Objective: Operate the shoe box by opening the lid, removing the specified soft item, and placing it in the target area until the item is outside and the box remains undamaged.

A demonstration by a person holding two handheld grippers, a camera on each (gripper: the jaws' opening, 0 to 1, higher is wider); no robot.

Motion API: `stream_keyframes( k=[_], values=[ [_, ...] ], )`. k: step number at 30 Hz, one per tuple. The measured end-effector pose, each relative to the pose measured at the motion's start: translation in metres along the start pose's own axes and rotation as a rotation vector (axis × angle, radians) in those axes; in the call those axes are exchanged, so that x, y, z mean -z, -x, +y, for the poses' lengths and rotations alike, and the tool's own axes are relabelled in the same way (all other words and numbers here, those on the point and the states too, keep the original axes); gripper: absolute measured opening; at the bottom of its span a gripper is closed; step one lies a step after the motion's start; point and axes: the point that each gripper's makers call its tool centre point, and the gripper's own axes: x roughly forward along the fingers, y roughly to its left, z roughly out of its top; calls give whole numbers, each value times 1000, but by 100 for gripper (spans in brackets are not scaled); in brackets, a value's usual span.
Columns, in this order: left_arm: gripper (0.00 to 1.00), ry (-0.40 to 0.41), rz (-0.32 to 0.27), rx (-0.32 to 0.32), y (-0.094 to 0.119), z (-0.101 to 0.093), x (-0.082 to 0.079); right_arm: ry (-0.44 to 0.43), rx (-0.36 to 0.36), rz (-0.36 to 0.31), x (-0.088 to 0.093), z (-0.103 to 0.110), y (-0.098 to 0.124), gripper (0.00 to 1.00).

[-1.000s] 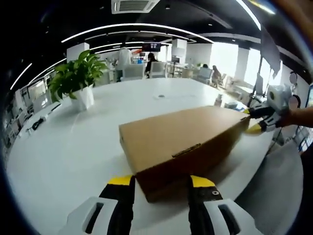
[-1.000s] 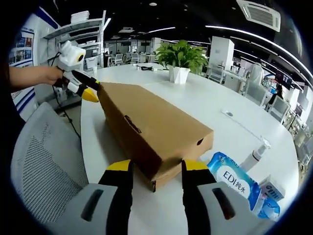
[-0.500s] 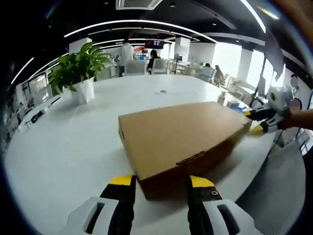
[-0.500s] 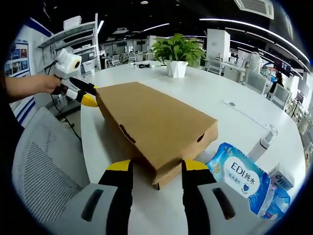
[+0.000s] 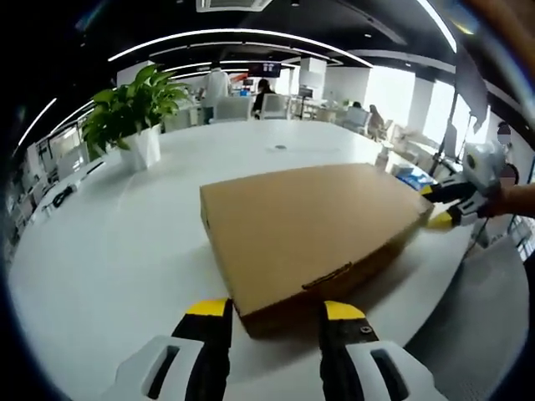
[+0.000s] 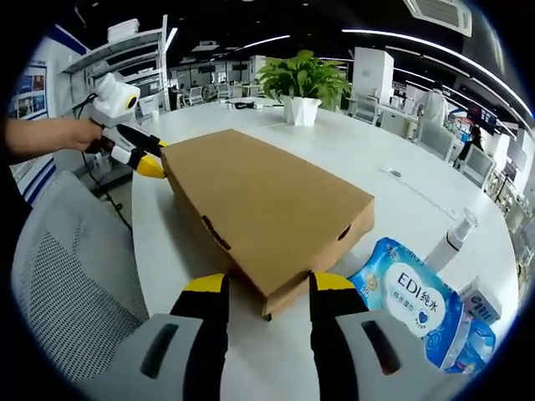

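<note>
My left gripper (image 5: 269,311) stands with its yellow-tipped jaws apart, one on either side of the near corner of the box (image 5: 313,225); whether the tips touch the cardboard I cannot tell. My right gripper (image 6: 261,286) is set the same way at the opposite corner, jaws spread with the corner between them. In the left gripper view the right gripper (image 5: 441,206) shows at the box's far end, my hand (image 5: 512,201) behind it; in the right gripper view the left gripper (image 6: 140,154) sits at the far corner, held by my other hand (image 6: 58,134). The box is plain brown cardboard, long and flat, its lid shut, with a small tab slot in the side flap and a small notch in the end face. It lies flat on the white table (image 5: 109,251), near the table's edge, stretched between my two grippers. Just right of the box in the right gripper view lies a blue wipes pack (image 6: 410,305), with a small white bottle (image 6: 447,244) beyond it and a small carton (image 6: 478,299) beside it. A potted plant (image 6: 303,83) in a white pot stands farther back on the table, well apart from the box. A grey mesh chair (image 6: 63,284) sits off the table's edge on my side. Behind are desks, shelves and people in an open office.
</note>
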Motion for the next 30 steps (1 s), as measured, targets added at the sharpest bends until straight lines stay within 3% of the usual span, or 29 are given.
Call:
stream_keyframes(
  k=[13,30],
  values=[
    [41,-11,18,-1,-10,5,-4,-1,25,-1,2,-5,-6,34],
    [41,-31,27,20,-32,15,-23,-41,53,-16,-5,-27,-18,34]
  ],
)
